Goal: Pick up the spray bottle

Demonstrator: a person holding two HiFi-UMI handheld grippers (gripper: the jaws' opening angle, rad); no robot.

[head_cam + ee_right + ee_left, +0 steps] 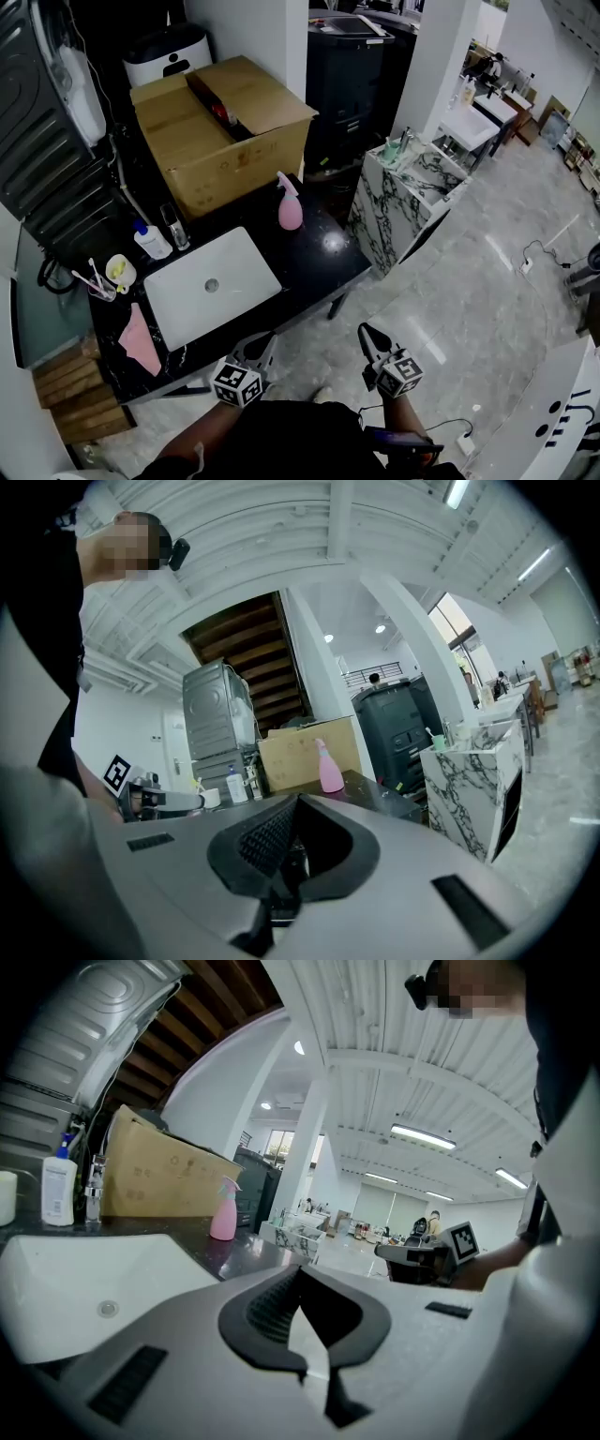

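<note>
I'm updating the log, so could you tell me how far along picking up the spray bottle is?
Nothing looks done: the pink spray bottle stands upright on the black counter, untouched. In hand: nothing; the left claw and right claw are both shut and empty, well away from it. Left: reach, open a claw, grip, lift.

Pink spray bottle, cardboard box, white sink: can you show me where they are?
pink spray bottle [290, 214], head view, on its round body
cardboard box [225, 164], head view, on its front side
white sink [239, 267], head view, on the bare basin floor
</note>
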